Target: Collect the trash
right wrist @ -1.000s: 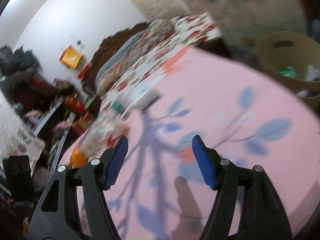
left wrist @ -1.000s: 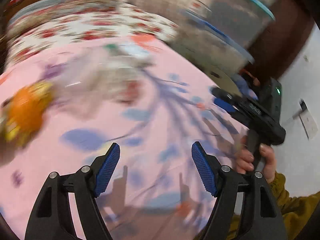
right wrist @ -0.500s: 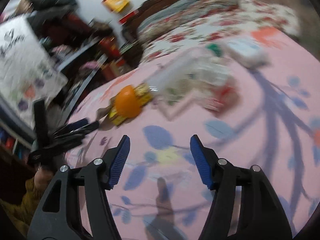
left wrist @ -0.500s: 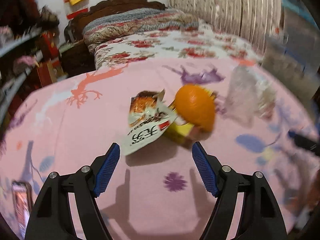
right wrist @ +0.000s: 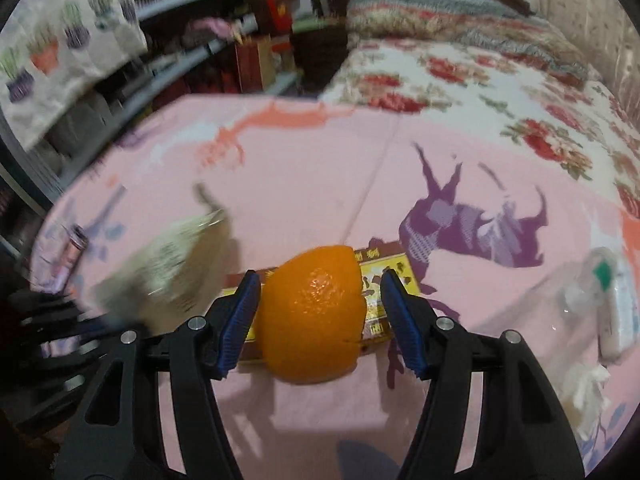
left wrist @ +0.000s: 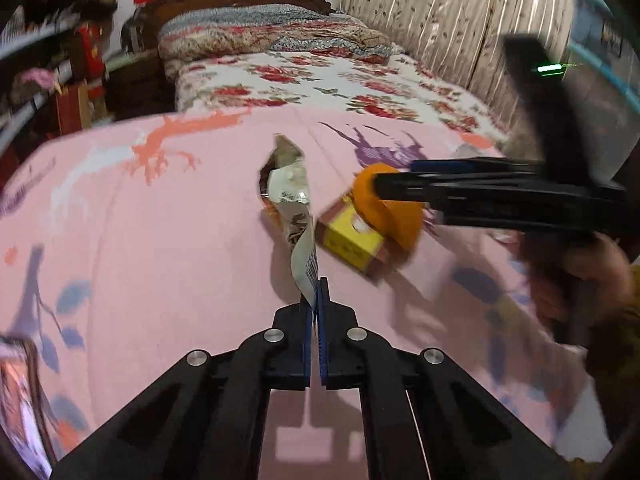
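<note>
Pink sheet (left wrist: 160,240) covers work surface; trash lies on it. Orange peel (right wrist: 312,312) rests on yellow box (left wrist: 350,244), snack wrapper (left wrist: 294,204) just beside. Right gripper (right wrist: 320,320): jaws spread, blue pads flank peel either side; contact with peel cannot be confirmed. Left gripper (left wrist: 316,300): jaws pressed together, pinching near end of wrapper, which stands edge-on between pads. Clear plastic and tissue (right wrist: 588,320) lie apart, at right.
</note>
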`<action>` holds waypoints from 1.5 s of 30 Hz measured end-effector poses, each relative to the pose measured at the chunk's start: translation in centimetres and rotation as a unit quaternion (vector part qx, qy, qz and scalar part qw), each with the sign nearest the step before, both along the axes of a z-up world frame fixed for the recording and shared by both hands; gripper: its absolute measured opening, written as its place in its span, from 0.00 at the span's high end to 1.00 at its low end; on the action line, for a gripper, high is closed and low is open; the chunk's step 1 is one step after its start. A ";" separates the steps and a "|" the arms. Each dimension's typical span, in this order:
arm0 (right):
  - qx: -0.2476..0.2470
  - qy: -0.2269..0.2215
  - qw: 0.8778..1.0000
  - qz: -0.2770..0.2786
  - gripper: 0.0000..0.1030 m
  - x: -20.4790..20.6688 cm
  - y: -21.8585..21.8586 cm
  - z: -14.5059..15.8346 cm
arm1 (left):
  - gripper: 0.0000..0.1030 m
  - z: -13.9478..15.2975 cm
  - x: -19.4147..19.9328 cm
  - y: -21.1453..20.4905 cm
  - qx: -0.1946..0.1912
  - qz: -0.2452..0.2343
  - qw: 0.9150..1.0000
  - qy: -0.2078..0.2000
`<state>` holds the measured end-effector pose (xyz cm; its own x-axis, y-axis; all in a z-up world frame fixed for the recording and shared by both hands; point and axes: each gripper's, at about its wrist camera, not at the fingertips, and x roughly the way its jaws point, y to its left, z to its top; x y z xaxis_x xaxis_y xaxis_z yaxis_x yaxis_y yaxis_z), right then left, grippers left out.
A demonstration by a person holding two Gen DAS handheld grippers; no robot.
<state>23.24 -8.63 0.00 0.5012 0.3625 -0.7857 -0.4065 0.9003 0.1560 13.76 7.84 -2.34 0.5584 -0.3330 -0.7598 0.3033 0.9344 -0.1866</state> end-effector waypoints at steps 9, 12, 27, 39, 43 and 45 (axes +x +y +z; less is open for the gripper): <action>-0.013 -0.047 0.998 0.044 0.64 -7.4 1.3 -0.2 | 0.98 -0.1 -4.2 0.7 -0.054 -0.016 0.998 0.014; 0.029 -0.045 0.998 0.022 0.65 -11.0 -0.7 -0.2 | 0.98 0.2 -5.2 0.3 -0.076 -0.029 0.996 0.019; 0.127 -0.034 0.971 -0.201 0.65 -22.9 -17.2 -1.2 | 0.98 0.9 -7.9 -7.2 -0.149 -0.150 0.976 0.057; 0.075 -0.036 0.979 -0.186 0.63 -23.4 -15.0 -3.3 | 0.98 -0.2 -8.7 -9.4 -0.124 -0.159 0.976 0.080; 0.068 -0.041 0.979 -0.187 0.60 -23.5 -14.9 -3.4 | 0.98 -0.6 -8.4 -9.5 -0.121 -0.156 0.977 0.085; 0.069 -0.040 0.978 -0.191 0.55 -23.4 -15.1 -3.5 | 0.98 -0.7 -8.3 -9.4 -0.121 -0.157 0.976 0.086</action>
<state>-0.18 -23.71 -3.49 0.6784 0.2366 -0.6956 -0.0601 0.9614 0.2683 5.48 -1.60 -3.00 0.2710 -0.6483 -0.7115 0.5132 0.7227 -0.4631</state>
